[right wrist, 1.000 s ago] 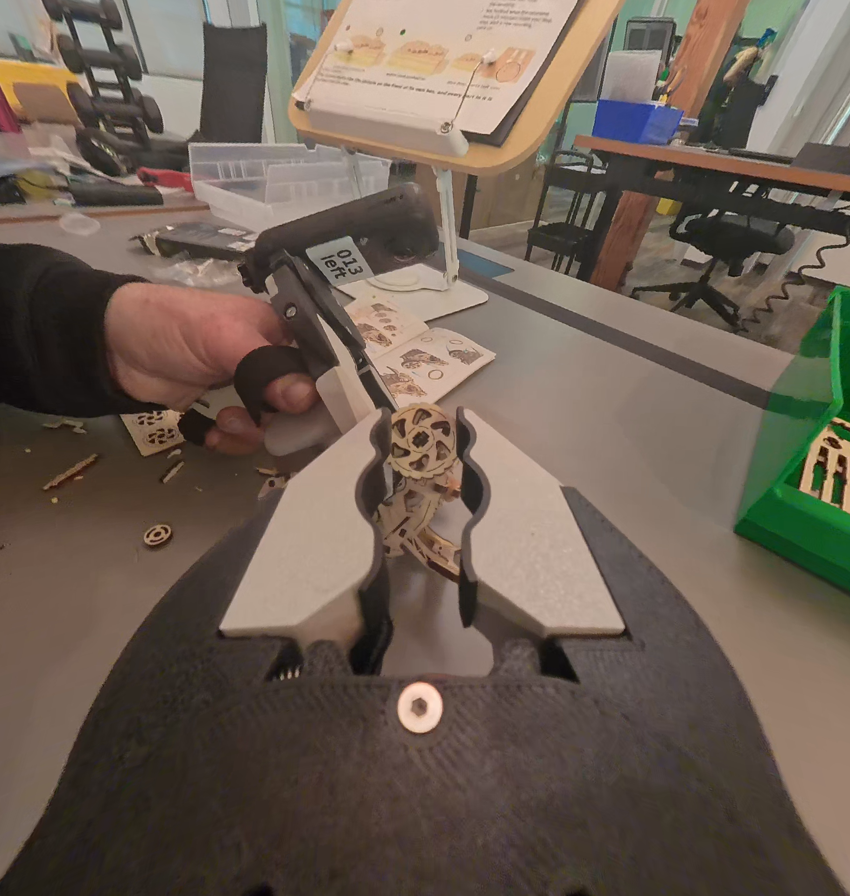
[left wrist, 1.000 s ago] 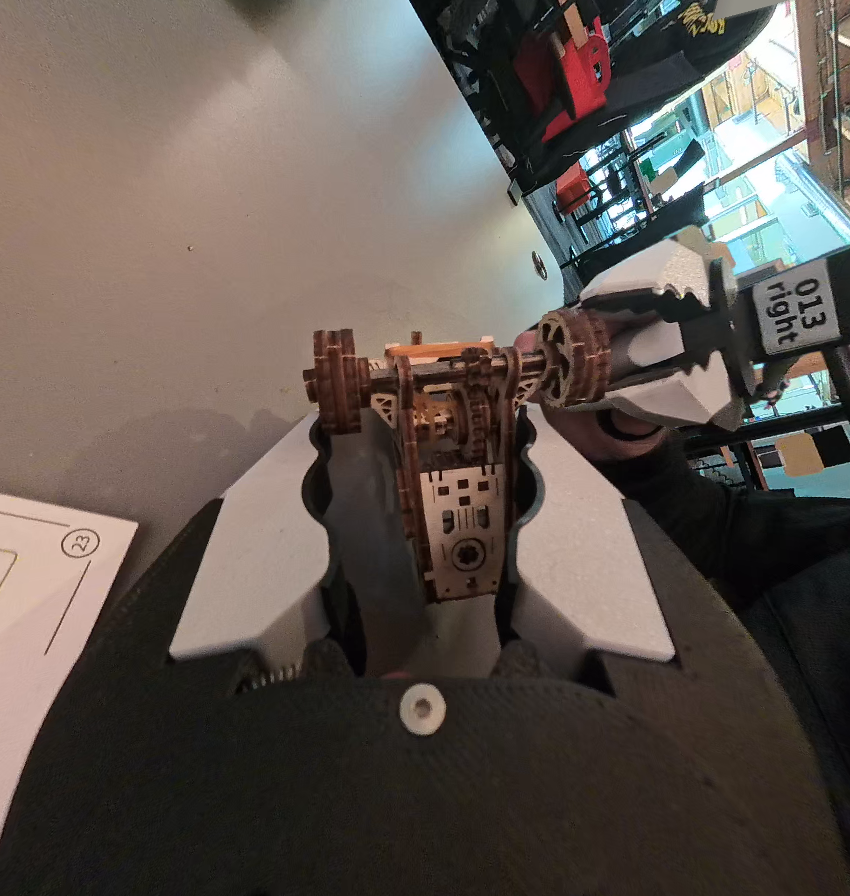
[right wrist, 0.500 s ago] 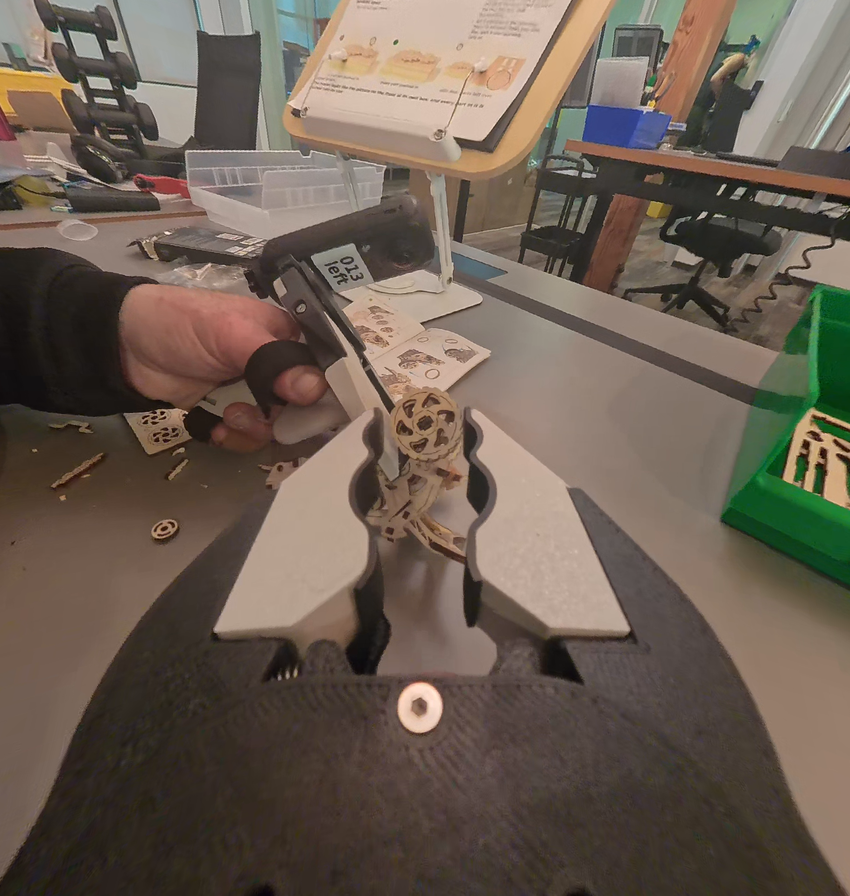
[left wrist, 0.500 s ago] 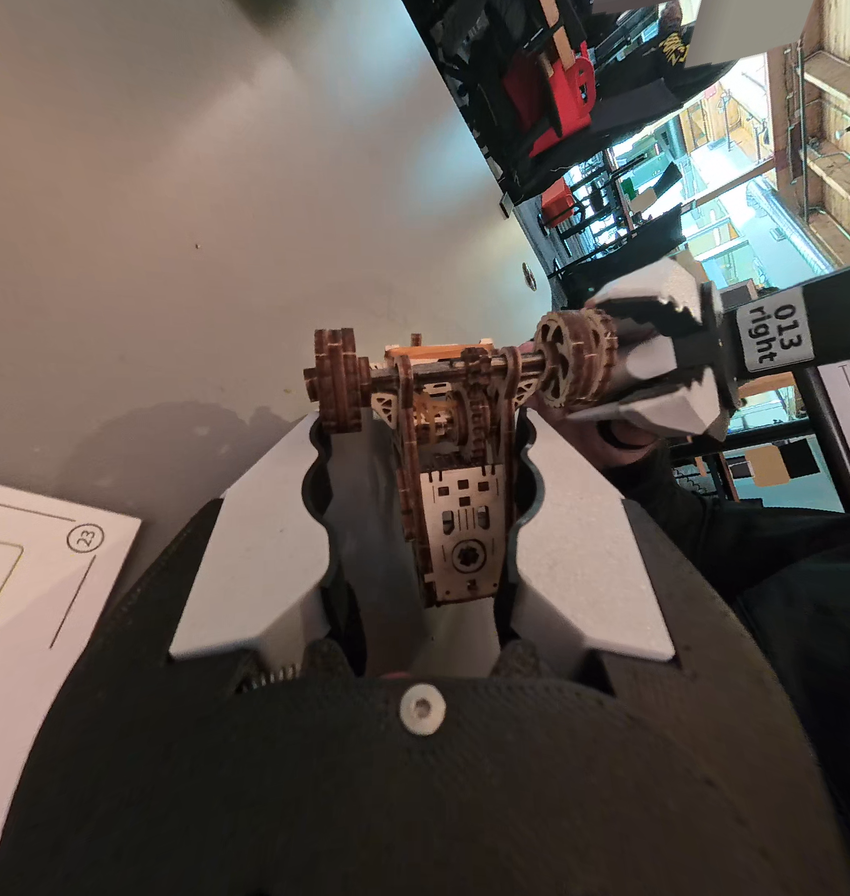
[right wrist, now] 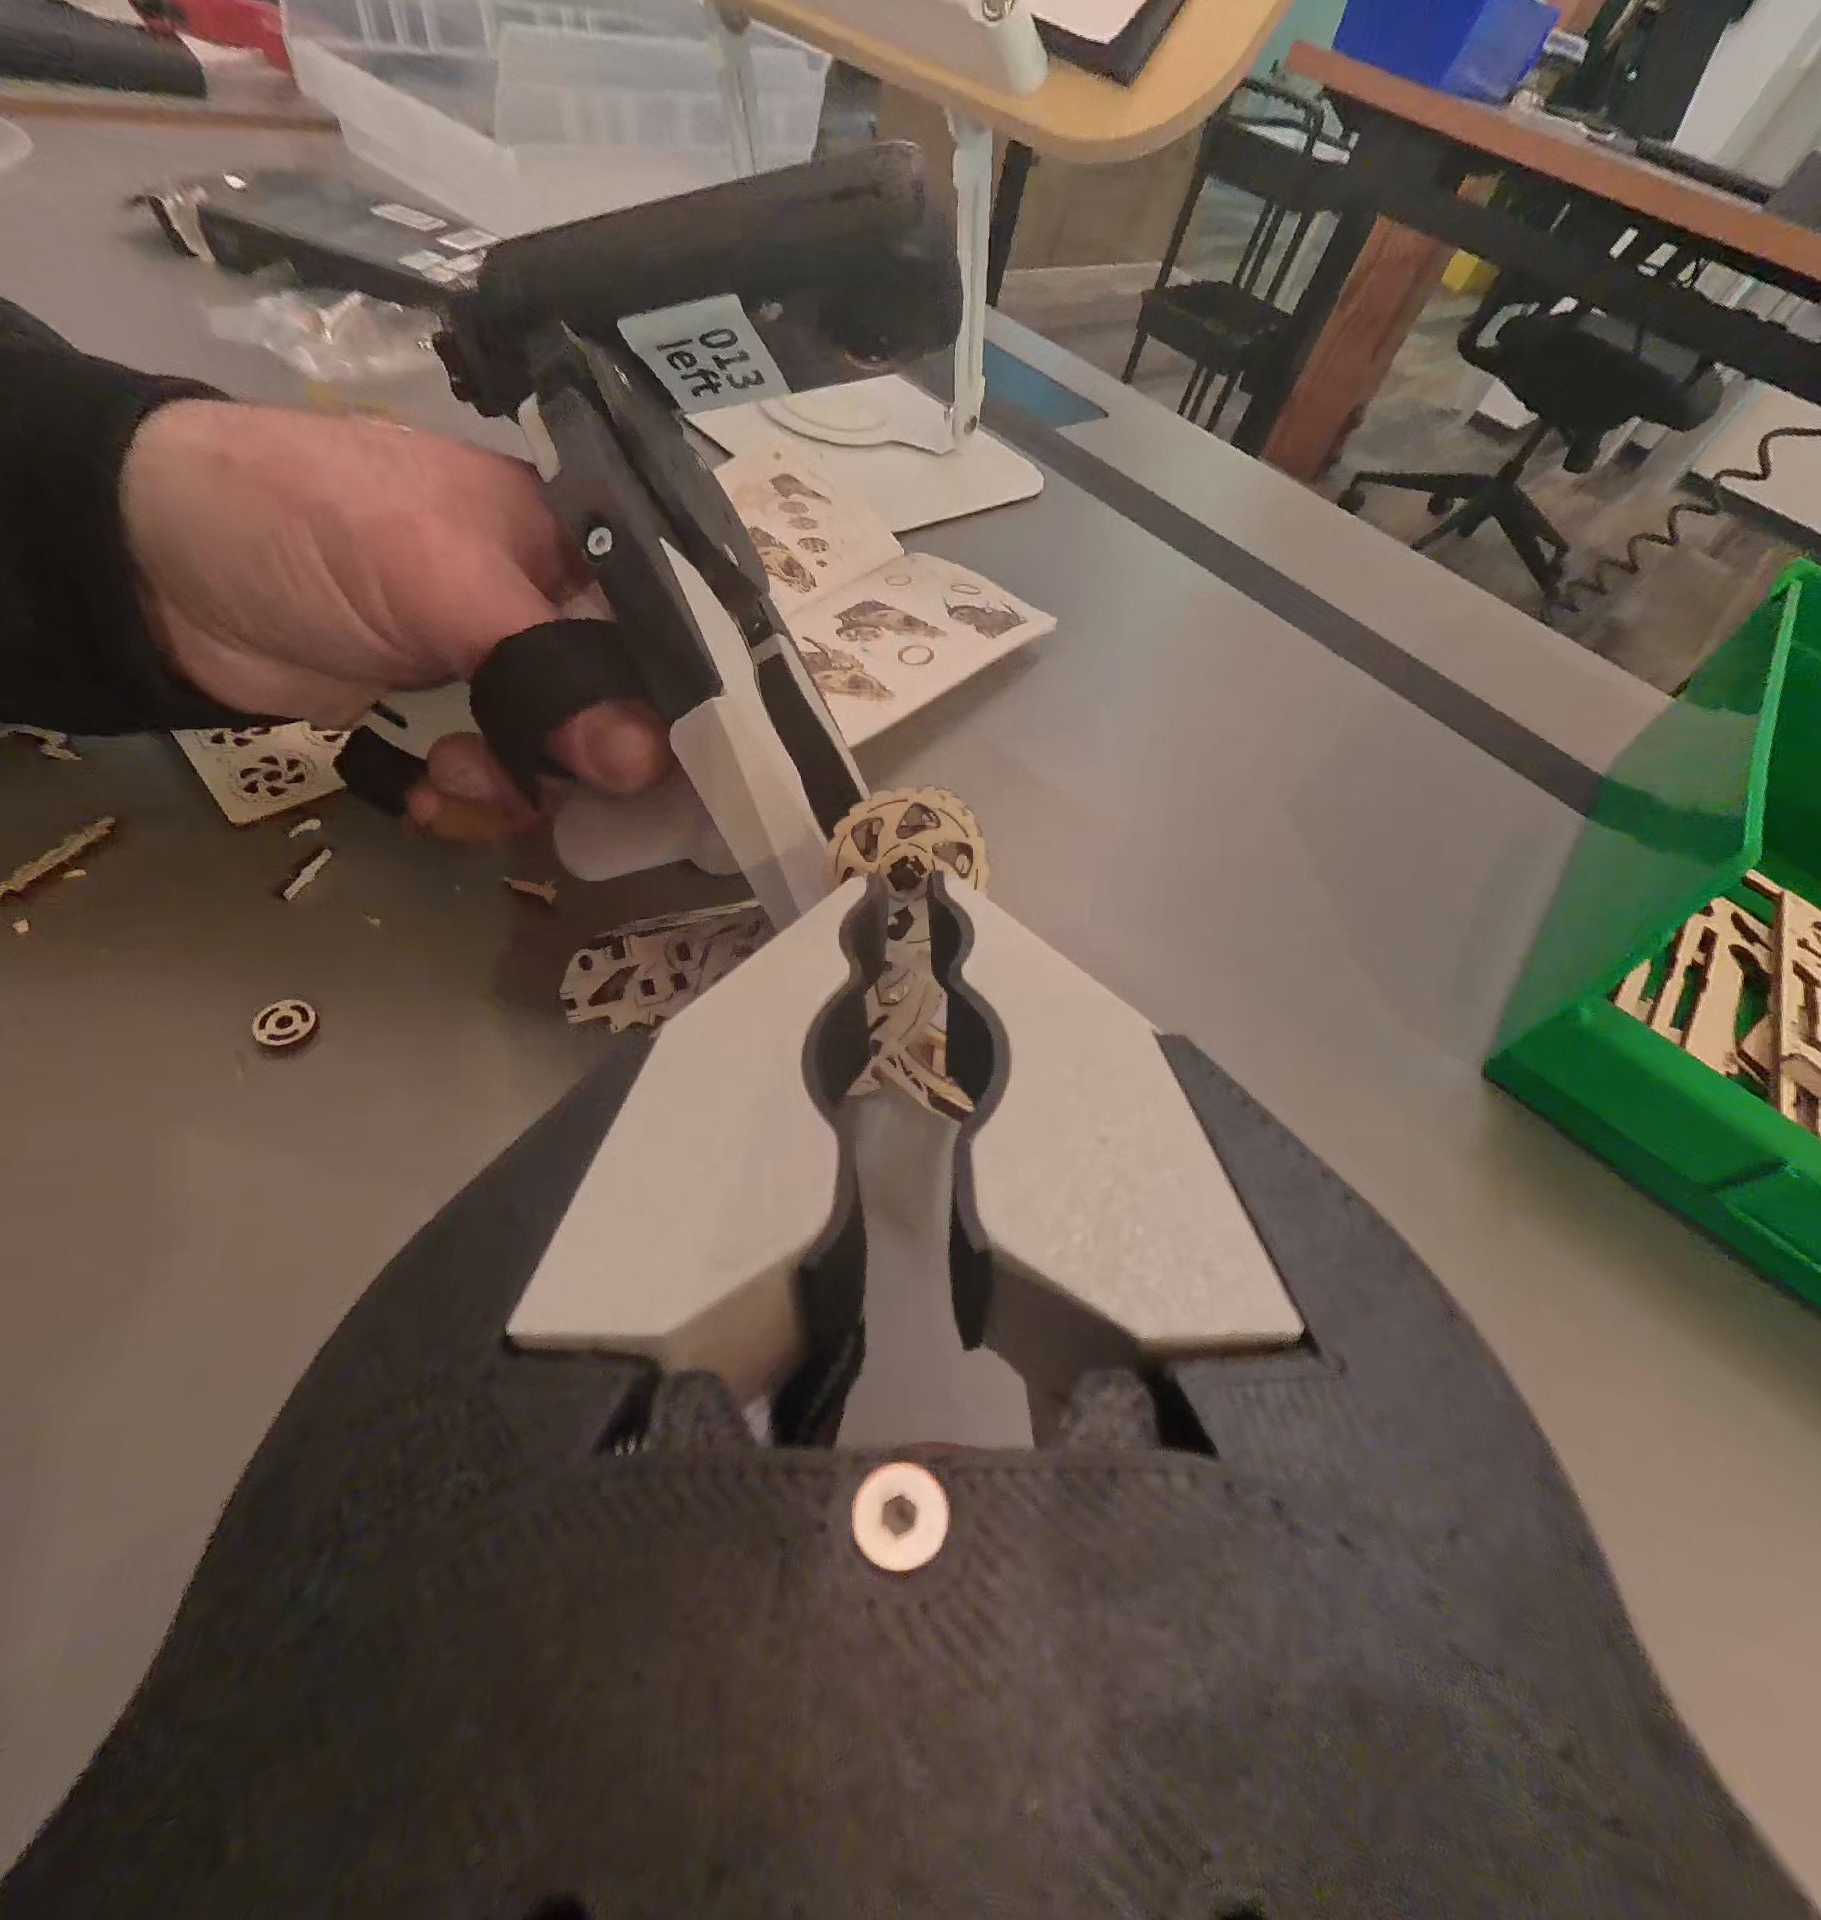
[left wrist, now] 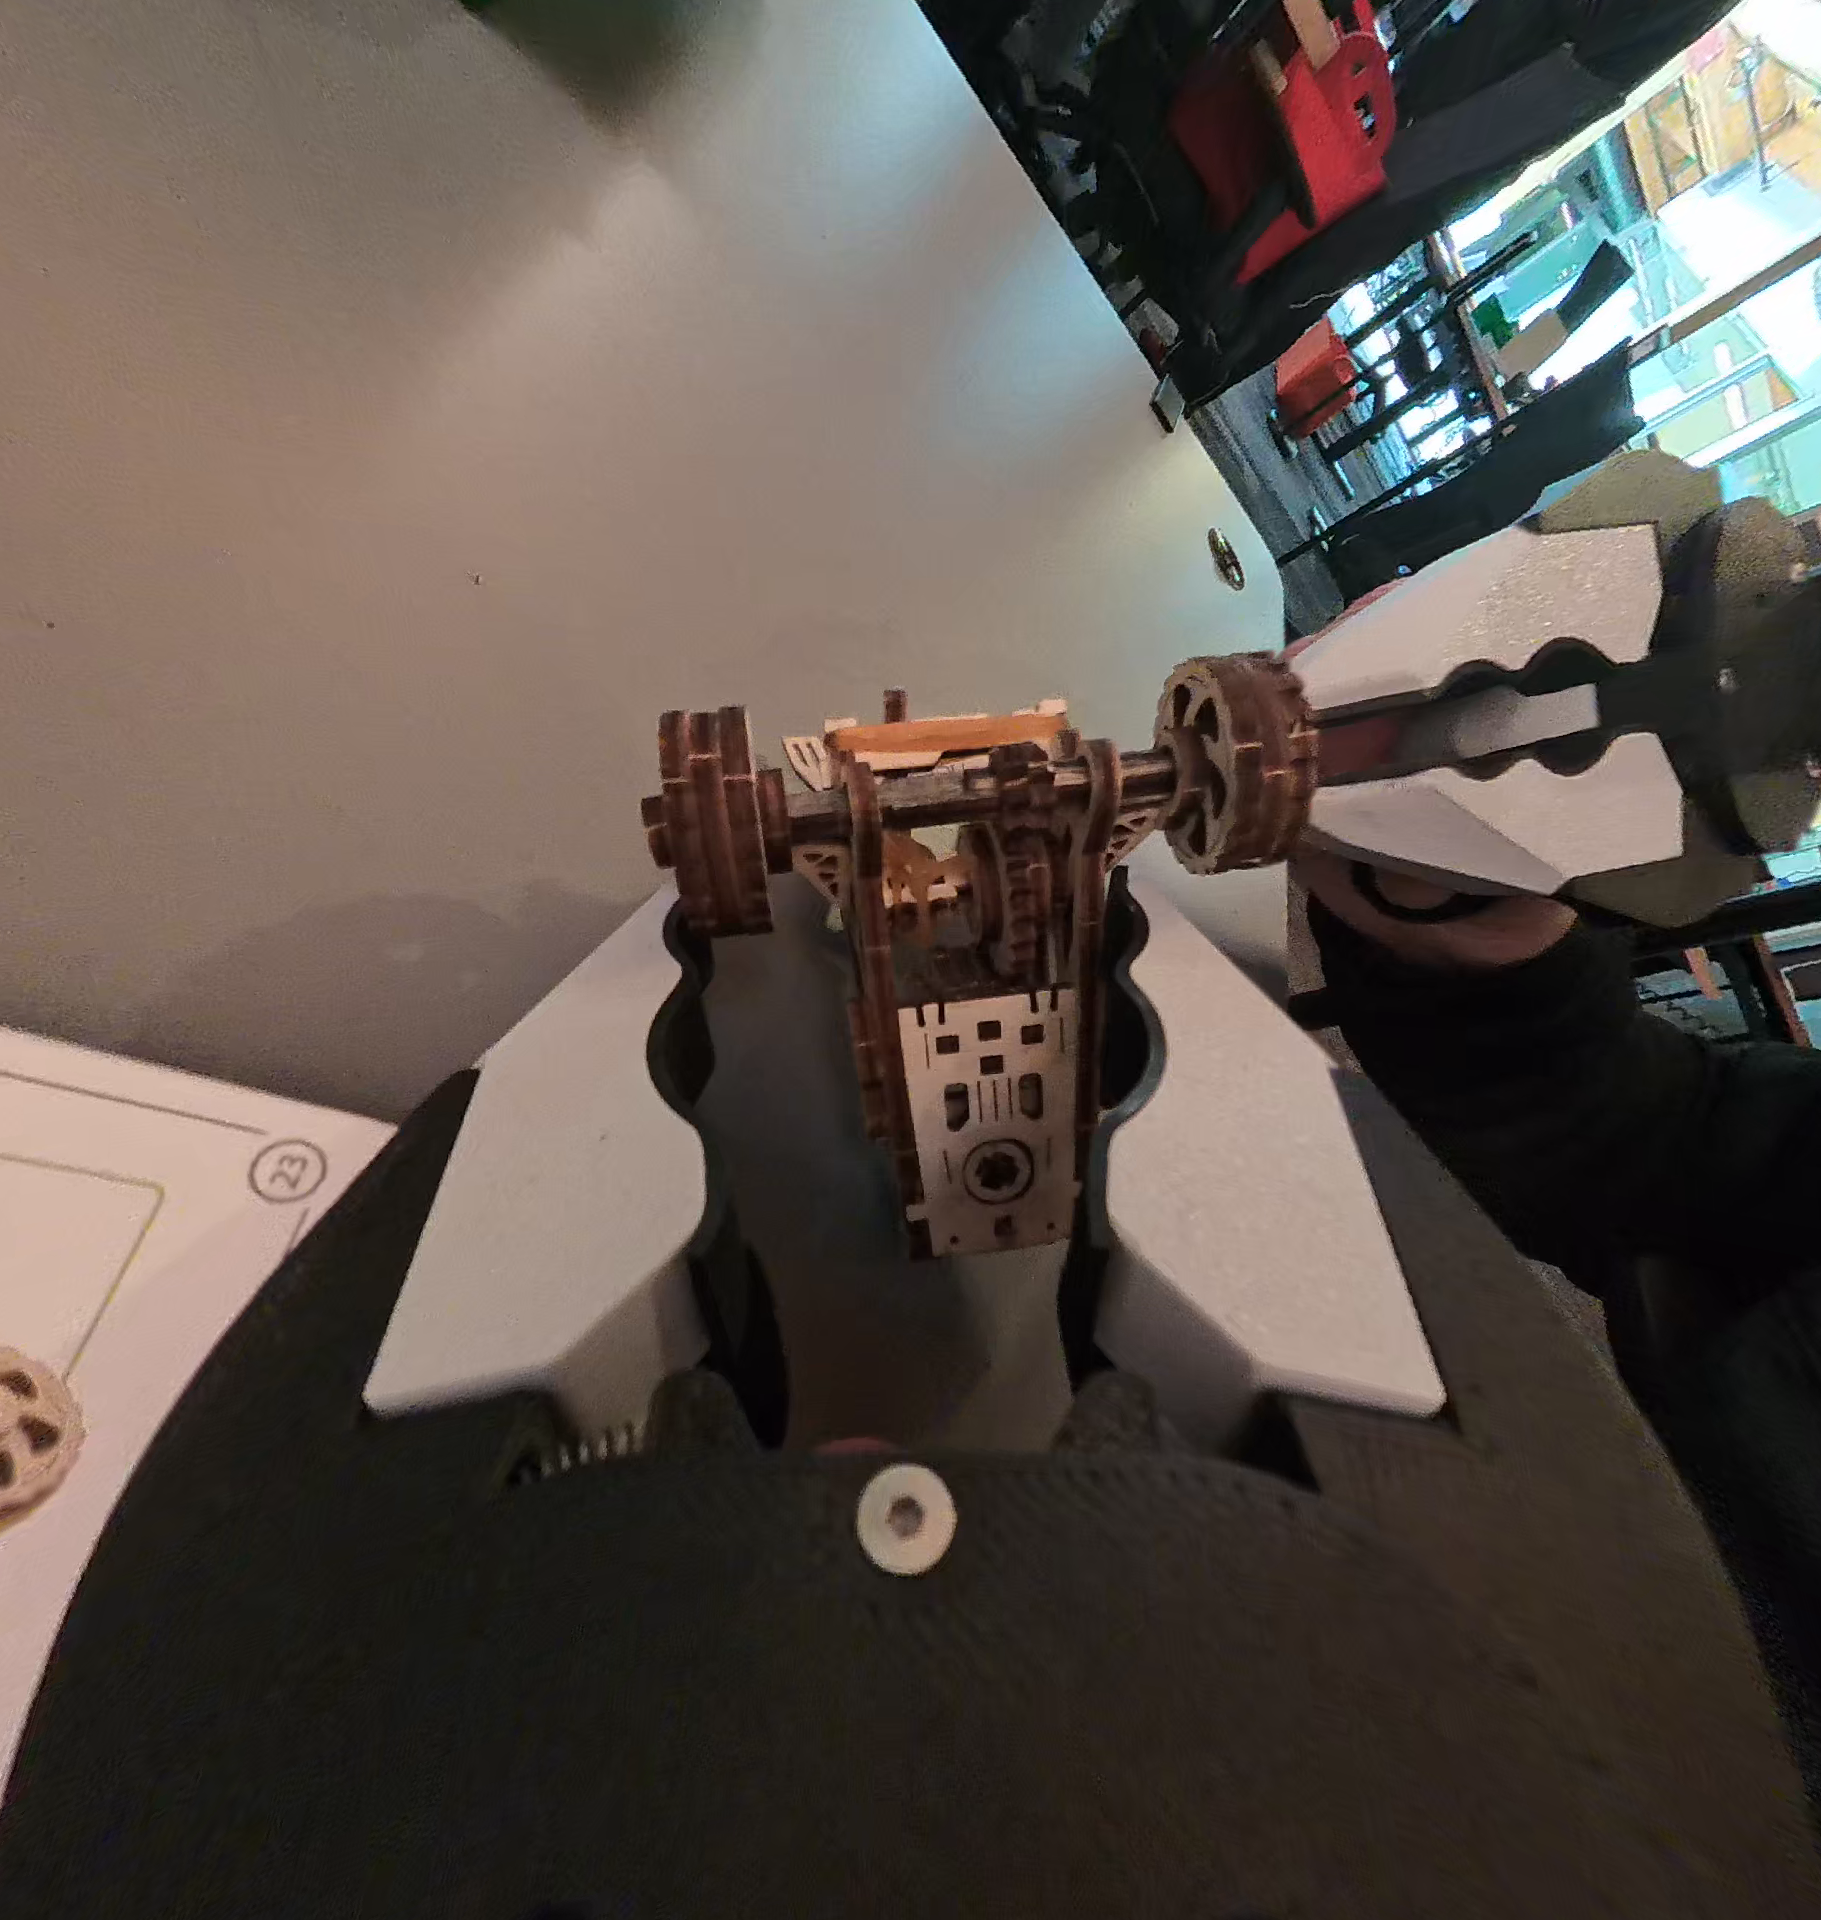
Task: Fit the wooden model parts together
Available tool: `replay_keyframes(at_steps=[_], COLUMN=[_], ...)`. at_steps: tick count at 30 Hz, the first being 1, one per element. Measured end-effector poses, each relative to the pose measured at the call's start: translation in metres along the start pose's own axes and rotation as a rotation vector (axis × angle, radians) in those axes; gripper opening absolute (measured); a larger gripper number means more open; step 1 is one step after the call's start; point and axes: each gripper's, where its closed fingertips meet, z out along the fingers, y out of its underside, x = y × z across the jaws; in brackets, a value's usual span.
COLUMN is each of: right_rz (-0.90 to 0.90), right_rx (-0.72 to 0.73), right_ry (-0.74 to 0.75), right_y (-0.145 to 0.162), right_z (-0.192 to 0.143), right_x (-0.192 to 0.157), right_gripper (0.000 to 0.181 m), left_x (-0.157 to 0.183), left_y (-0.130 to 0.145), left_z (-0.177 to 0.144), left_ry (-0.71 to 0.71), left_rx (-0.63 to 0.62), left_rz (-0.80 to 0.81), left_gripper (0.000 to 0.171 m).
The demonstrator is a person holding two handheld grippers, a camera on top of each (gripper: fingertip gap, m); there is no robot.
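Both fingers of right hand-held gripper [right wrist: 906, 894] now nearly closed, tips at wheel [left wrist: 1233, 774]; left hand-held gripper [left wrist: 901, 925] part-open, clasping wooden model [left wrist: 973, 1039]; axle crosswise.

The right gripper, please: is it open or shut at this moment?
Shut. The right gripper's two grey fingers nearly meet at their tips, which sit against the wooden wheel on the model's axle.

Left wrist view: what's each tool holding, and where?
Left tool holds the wooden model by its frame. Right tool, closed, just touches one wheel's outer face.
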Motion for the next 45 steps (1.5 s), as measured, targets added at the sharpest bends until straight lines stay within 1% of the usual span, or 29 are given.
replay_keyframes(at_steps=[2,5,8,12,14,15,20,23,24,25,28,30,34,38,40,42,45], right_rz=[-0.028,-0.023,-0.031,-0.028,-0.047,-0.028,-0.025,-0.049,-0.052,-0.054,-0.054,-0.047,-0.039,-0.06,-0.05,-0.047,-0.039], right_rx=[0.001,0.002,0.007,-0.043,-0.047,-0.034,-0.022,-0.03,-0.033,-0.043,-0.059,-0.073,-0.062,-0.063,-0.061,-0.06,-0.058], right_ry=[0.026,0.043,0.064,0.055,0.055,0.045,0.04,0.042,0.035,0.036,0.046,0.052,0.053,0.046,0.042,0.043,0.045], right_y=[-0.001,-0.001,0.0,0.003,0.0,-0.002,-0.006,-0.009,-0.008,-0.006,0.0,0.005,0.005,0.003,0.003,0.003,0.003], right_z=[-0.001,-0.001,-0.002,-0.003,-0.004,-0.005,-0.015,-0.022,-0.025,-0.027,-0.034,-0.035,-0.03,-0.024,-0.022,-0.021,-0.018], right_x=[0.001,0.0,0.001,0.003,0.003,0.003,0.002,-0.001,-0.003,-0.004,-0.004,-0.003,-0.004,-0.006,-0.005,-0.003,-0.001], right_gripper=[0.005,0.008,0.004,0.003,0.003,0.005,0.008,0.01,0.007,0.005,0.003,0.003,0.003,0.003,0.002,0.002,0.003], left_x=[0.001,-0.001,0.0,0.0,0.003,0.005,0.021,0.032,0.035,0.036,0.035,0.032,0.027,0.025,0.024,0.022,0.017], left_y=[-0.001,-0.002,0.0,0.0,0.0,-0.001,0.0,0.005,0.009,0.013,0.014,0.013,0.014,0.017,0.018,0.016,0.015], left_z=[0.001,0.001,0.002,0.003,0.005,0.007,0.011,0.017,0.02,0.023,0.026,0.026,0.022,0.019,0.016,0.013,0.006], left_ry=[0.004,-0.035,-0.032,-0.048,-0.022,-0.002,0.14,0.207,0.219,0.215,0.154,0.113,0.031,-0.013,-0.014,-0.022,-0.057], left_rx=[0.003,0.019,0.012,0.003,-0.011,-0.012,-0.017,-0.056,-0.092,-0.117,-0.143,-0.146,-0.171,-0.192,-0.193,-0.171,-0.16], left_rz=[-0.002,0.026,0.021,0.03,0.02,0.008,-0.068,-0.09,-0.083,-0.072,0.015,0.062,0.156,0.249,0.266,0.249,0.255], left_gripper=[0.073,0.073,0.073,0.074,0.074,0.074,0.073,0.073,0.073,0.073,0.075,0.079,0.087,0.105,0.112,0.118,0.114])
